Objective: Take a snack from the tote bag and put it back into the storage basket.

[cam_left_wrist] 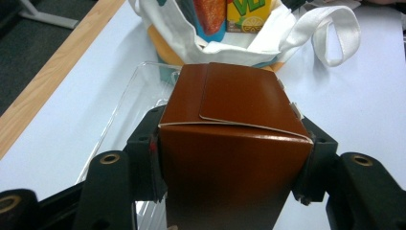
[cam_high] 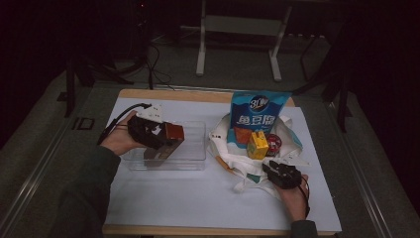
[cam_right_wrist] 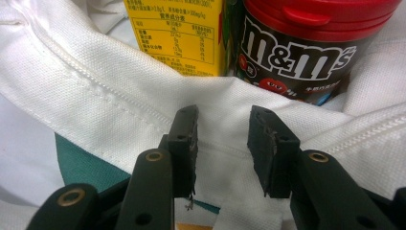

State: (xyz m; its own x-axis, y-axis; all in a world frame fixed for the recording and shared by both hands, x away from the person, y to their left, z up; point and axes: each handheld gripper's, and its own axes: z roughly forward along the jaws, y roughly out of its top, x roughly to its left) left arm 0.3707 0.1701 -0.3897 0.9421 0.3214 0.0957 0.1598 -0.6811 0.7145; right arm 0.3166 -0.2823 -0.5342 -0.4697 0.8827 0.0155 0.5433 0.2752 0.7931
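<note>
Evidently the work was unpacking a white tote bag (cam_high: 233, 148) into a clear plastic bin (cam_high: 195, 148), and each hand had its own part in it. The left gripper (cam_left_wrist: 234, 143) was clamped on a brown carton (cam_left_wrist: 234, 158), its pads pressed against the carton's two side walls, a hold across the flat sides that probably kept the box from twisting. In the high view the carton (cam_high: 173, 133) hung over the bin, at its left half, above the floor rather than resting on it as far as I could judge (the dim light made contact hard to rule out).

The right gripper (cam_right_wrist: 222, 143) sat at the bag's near rim with its jaws apart; white canvas lay between and under them, yet the pads did not press on it, so it gripped nothing. My guess is that it waited there to steady the bag or reach for the next item. Inside the bag stood a yellow drink box (cam_right_wrist: 174, 33), a chocolate tub with a red lid (cam_right_wrist: 297, 48) and a tall blue snack packet (cam_high: 257, 114).

The left hand (cam_high: 119, 139) came in from the left, forearm angled across the table, gripper pointing level toward the bag. The right hand (cam_high: 292, 193) lay low near the table's front edge, its gripper aimed up at the bag.
</note>
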